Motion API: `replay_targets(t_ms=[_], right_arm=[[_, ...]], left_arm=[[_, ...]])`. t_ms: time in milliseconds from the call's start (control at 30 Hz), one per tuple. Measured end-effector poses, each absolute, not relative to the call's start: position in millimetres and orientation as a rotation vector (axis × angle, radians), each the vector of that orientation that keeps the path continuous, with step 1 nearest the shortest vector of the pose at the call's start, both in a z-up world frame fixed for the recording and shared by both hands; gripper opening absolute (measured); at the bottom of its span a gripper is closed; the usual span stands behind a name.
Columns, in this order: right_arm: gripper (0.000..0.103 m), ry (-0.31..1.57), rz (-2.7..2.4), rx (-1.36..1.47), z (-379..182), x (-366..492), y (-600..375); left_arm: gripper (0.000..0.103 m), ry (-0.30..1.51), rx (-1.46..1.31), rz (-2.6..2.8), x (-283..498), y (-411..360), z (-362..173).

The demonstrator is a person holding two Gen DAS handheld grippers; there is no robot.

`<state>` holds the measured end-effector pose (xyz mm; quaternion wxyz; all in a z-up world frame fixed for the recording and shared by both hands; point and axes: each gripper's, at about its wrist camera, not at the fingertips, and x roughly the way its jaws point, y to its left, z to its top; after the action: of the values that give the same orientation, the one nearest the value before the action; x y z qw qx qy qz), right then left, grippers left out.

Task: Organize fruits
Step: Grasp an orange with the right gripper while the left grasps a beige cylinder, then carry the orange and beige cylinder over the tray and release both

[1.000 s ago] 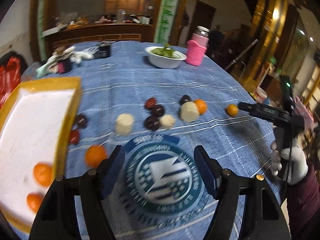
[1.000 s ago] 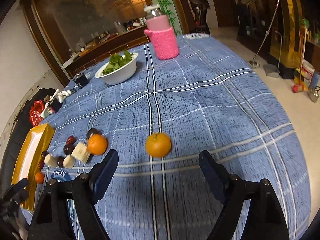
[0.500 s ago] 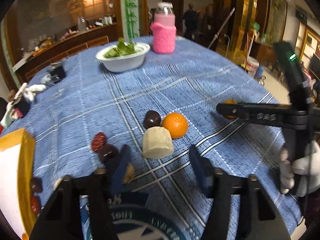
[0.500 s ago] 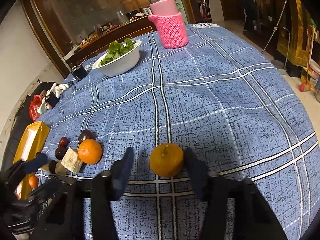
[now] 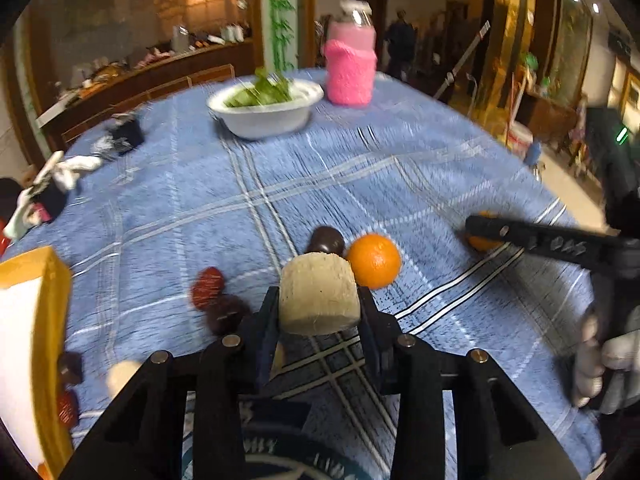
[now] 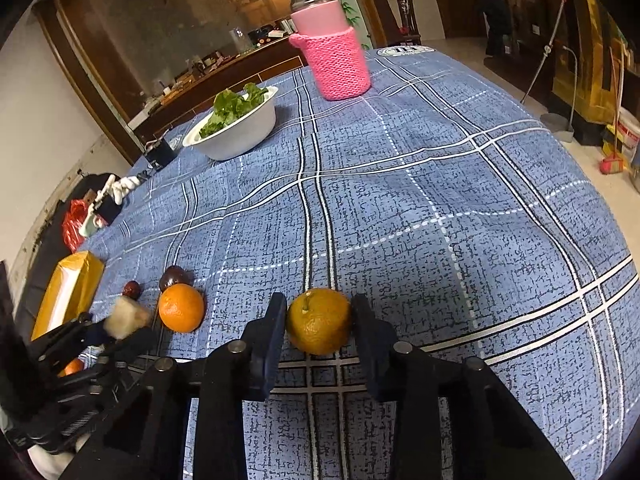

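My left gripper [image 5: 319, 308] is shut on a beige banana chunk [image 5: 318, 293], seen too in the right wrist view [image 6: 127, 317]. Just beyond it lie an orange [image 5: 373, 261] and a dark plum [image 5: 326, 240]; red and dark fruits [image 5: 218, 300] lie to its left. My right gripper [image 6: 319, 322] is shut on a dull orange mandarin [image 6: 319, 320] on the blue cloth; it shows from the side in the left wrist view [image 5: 486, 236]. The yellow tray [image 5: 44, 320] stands at the left, also in the right wrist view [image 6: 70, 290].
A white bowl of greens [image 5: 266, 110] and a pink-sleeved bottle [image 5: 352, 68] stand at the table's far side. Small clutter [image 5: 60, 176] lies at the far left. The table edge drops off at the right [image 6: 600, 184].
Both grippers moved forward and closed: the left on the banana chunk, the right on the mandarin. The left camera swung right, away from the tray.
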<state>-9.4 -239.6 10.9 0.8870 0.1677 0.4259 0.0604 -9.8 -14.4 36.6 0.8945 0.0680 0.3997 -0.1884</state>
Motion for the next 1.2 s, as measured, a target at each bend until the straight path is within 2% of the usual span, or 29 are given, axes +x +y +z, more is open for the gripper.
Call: replay_targets(t_ms=[300,500,667,833,1200], right_arm=[[0.035,0.828,0.093,0.382,18,-18,-248],[0.036,0.815,0.134,0.317,35,-44,-213],[0.036,0.824,0.280,0.265,58,-59,-149],[0.036,0.842,0.470,0.193,78,-67,-58],[0.037,0.951,0.753,0.053,60,-69,125]], left_arm=[[0.036,0.741,-0.084,-0.286,-66,89,88],[0.036,0.721,-0.220,-0.083,-101,195,91],[0.036,0.729,-0.312,0.084,-119,263,75],[0.036,0.735,-0.356,0.158,-127,296,64],[0.036,0.751,-0.389,0.211,-134,330,48]])
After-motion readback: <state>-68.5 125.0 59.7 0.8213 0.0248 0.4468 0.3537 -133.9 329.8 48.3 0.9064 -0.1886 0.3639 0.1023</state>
